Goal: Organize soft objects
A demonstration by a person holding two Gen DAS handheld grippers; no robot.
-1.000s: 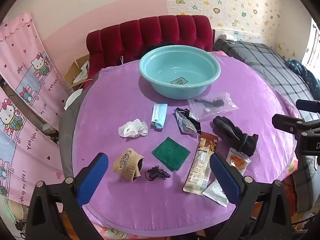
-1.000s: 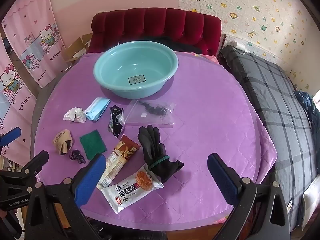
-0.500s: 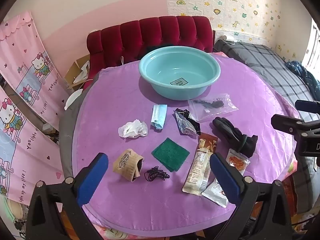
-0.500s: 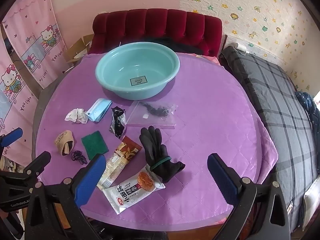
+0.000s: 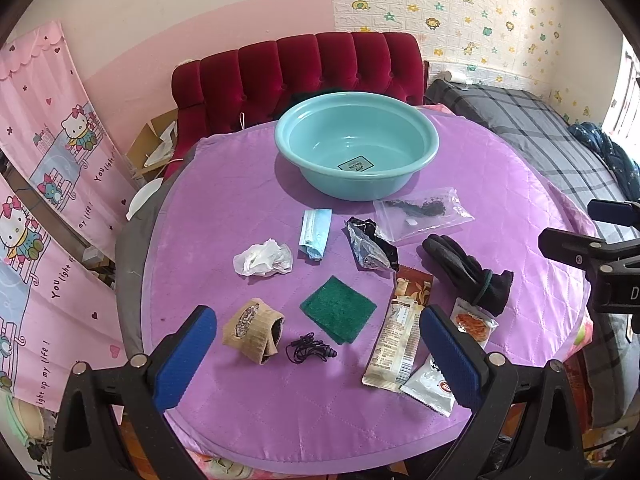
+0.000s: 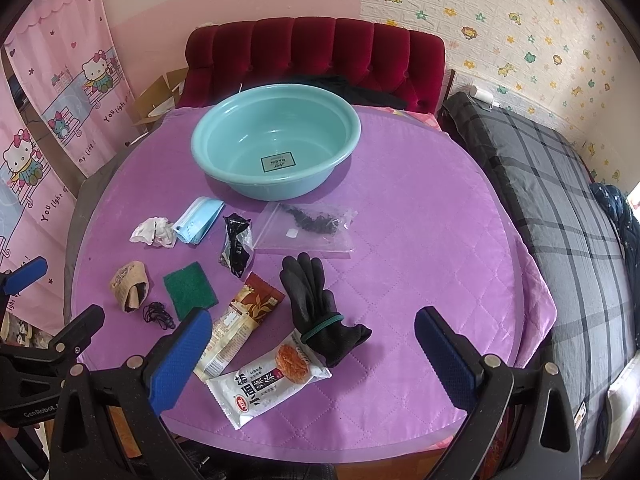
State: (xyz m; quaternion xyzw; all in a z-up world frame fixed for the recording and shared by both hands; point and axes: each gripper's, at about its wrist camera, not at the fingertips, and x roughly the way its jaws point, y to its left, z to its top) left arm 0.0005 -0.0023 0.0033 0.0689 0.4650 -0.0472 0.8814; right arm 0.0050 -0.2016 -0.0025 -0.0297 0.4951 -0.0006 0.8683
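An empty teal basin (image 5: 356,146) (image 6: 276,140) stands at the far side of the round purple table (image 5: 240,184). Loose items lie in front of it: black gloves (image 5: 466,270) (image 6: 316,304), a green scouring pad (image 5: 338,314) (image 6: 189,289), a blue face mask (image 5: 315,232) (image 6: 200,220), crumpled white tissue (image 5: 264,258) (image 6: 154,231), a tan wrist band (image 5: 253,330) (image 6: 130,286), a black hair tie (image 5: 310,352) and snack packets (image 5: 400,340) (image 6: 272,380). My left gripper (image 5: 320,364) hovers open above the near edge, over the hair tie. My right gripper (image 6: 312,360) hovers open near the gloves.
A clear zip bag with dark bits (image 5: 424,214) and a black wrapper (image 5: 370,246) lie by the basin. A red tufted sofa (image 5: 300,68) stands behind the table, a plaid bed (image 6: 560,200) to the right, pink cartoon curtains (image 5: 52,152) to the left.
Both views have shifted only slightly; the table objects sit where they were and both grippers stay open.
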